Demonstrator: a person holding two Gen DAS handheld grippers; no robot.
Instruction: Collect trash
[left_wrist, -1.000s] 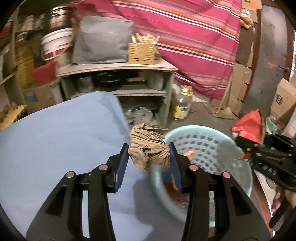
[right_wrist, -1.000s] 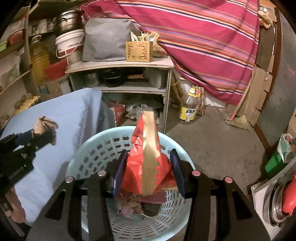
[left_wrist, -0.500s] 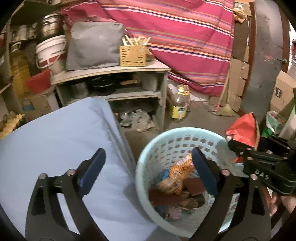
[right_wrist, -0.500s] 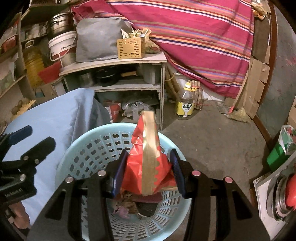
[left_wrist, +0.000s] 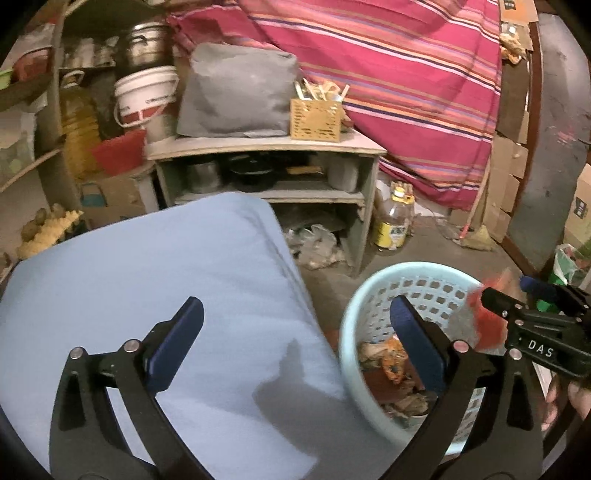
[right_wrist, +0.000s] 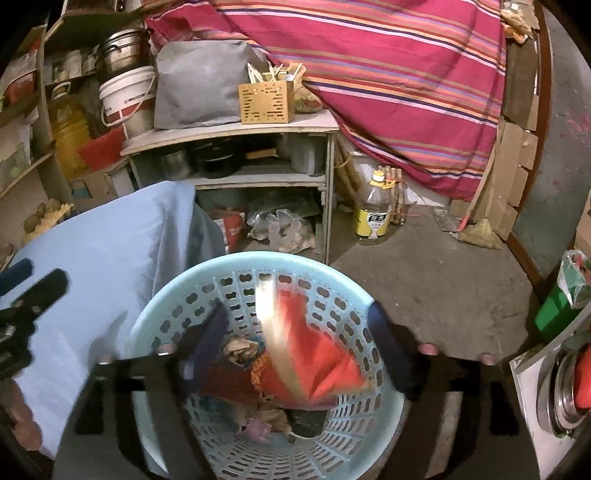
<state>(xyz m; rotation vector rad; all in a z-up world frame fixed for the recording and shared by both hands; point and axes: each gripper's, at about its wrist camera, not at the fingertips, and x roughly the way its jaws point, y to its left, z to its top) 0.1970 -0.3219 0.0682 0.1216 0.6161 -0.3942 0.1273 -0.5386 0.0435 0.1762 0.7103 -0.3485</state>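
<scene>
Lighting is dim and warm in both views, with dark circular vignetting and strong fisheye bending of straight lines toward the frame edges. In the right wrist view, the right gripper and the red bag between its opening jaws are heavily motion-blurred, while the background shelf stays fairly sharp. In the left wrist view, a soft dark shadow falls on the blue cloth, and the picture is mildly smeared overall.
</scene>
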